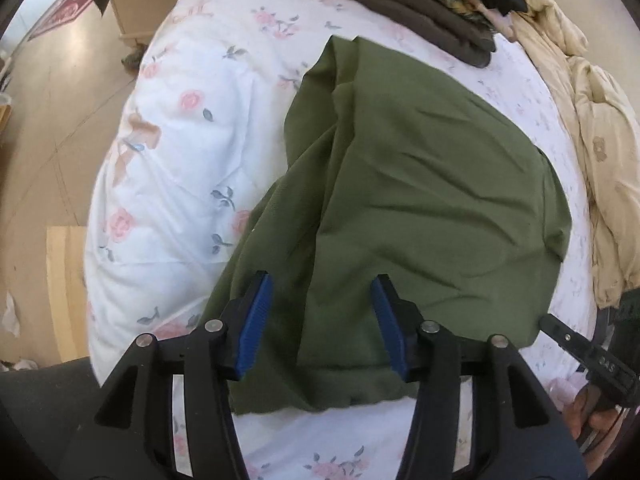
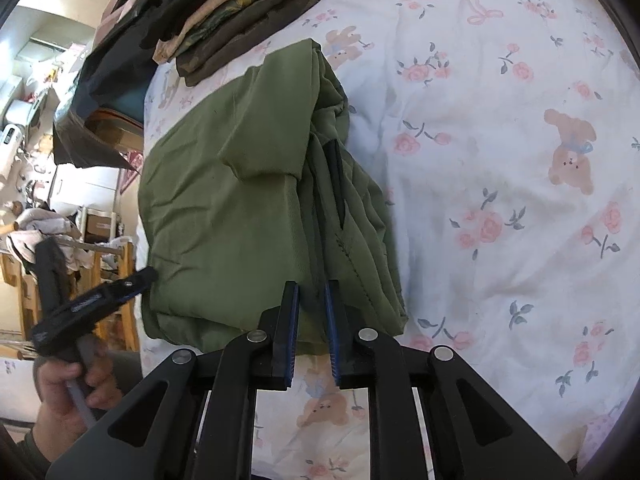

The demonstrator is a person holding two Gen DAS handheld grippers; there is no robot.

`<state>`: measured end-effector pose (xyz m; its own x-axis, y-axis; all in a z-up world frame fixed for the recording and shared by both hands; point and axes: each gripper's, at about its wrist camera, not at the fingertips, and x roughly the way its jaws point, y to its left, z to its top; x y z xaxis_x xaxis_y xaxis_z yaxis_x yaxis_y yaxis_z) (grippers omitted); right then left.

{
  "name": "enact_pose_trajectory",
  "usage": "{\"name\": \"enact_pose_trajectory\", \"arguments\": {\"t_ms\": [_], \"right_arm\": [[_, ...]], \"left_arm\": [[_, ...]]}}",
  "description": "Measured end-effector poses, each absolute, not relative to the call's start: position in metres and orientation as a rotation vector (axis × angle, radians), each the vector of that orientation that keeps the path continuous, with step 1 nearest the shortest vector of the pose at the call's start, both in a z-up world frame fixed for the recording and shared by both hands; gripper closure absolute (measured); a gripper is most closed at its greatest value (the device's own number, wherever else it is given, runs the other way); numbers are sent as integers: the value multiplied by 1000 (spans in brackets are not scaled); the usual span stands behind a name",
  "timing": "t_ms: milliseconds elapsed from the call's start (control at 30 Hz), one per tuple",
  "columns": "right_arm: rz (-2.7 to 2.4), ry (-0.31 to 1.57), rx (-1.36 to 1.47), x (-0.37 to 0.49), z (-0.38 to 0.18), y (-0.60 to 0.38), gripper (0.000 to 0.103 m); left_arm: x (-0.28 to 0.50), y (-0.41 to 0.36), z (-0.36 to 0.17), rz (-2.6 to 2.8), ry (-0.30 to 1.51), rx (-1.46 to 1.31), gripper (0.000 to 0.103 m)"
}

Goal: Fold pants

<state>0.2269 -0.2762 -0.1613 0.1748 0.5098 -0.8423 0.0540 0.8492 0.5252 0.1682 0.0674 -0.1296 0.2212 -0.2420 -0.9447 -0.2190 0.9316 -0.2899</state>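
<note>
Olive green pants (image 1: 420,200) lie folded into a thick bundle on the floral bedsheet (image 1: 180,160). My left gripper (image 1: 322,292) is open, its blue pads hovering over the near end of the pants, holding nothing. In the right wrist view the pants (image 2: 224,208) show stacked folded edges on their right side. My right gripper (image 2: 311,296) has its jaws a narrow gap apart at the pants' near edge; no cloth shows pinched between them. The left gripper's tip (image 2: 132,280) shows at the pants' left edge, and the right gripper's tip (image 1: 560,328) at their right edge.
A stack of folded dark and camouflage clothes (image 1: 432,4) sits beyond the pants, also in the right wrist view (image 2: 240,20). A cream quilt (image 1: 592,140) lies bunched at the right. The bed edge and tan floor (image 1: 52,100) are to the left; cluttered furniture (image 2: 60,200) stands beside the bed.
</note>
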Motion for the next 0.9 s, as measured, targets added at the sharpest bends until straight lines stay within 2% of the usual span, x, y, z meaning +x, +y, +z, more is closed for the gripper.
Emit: {"name": "enact_pose_trajectory", "arguments": {"t_ms": [67,100,233,267,333,400,433,533,700,900], "right_arm": [[338,1366,504,227,-160,-278,88],[338,1369,509,227,-161,-278,88],[356,1391,502,227,-165,-272,88],[369,1402,500,227,-167,-269,87],[383,1414,490,228,-170,-264,83],[382,1428,475,229,-174,-260,83],[389,1426,473,229,-175,-259,83],[440,1369,426,228,-158,-254,98],[498,1272,485,213,-121,-270,100],[374,1453,363,217,-169,-259,99]], "left_arm": [[168,65,-129,-46,1358,-428,63],[167,63,-127,-71,1353,-434,70],[163,54,-123,-117,1338,-402,72],[162,52,-125,-121,1347,-389,76],[162,47,-130,-124,1375,-361,95],[159,46,-126,-138,1358,-343,100],[158,45,-123,-143,1349,-337,101],[145,46,-108,-178,1342,-327,102],[118,43,-73,-241,1270,-289,102],[128,12,-120,-153,1362,-95,100]]}}
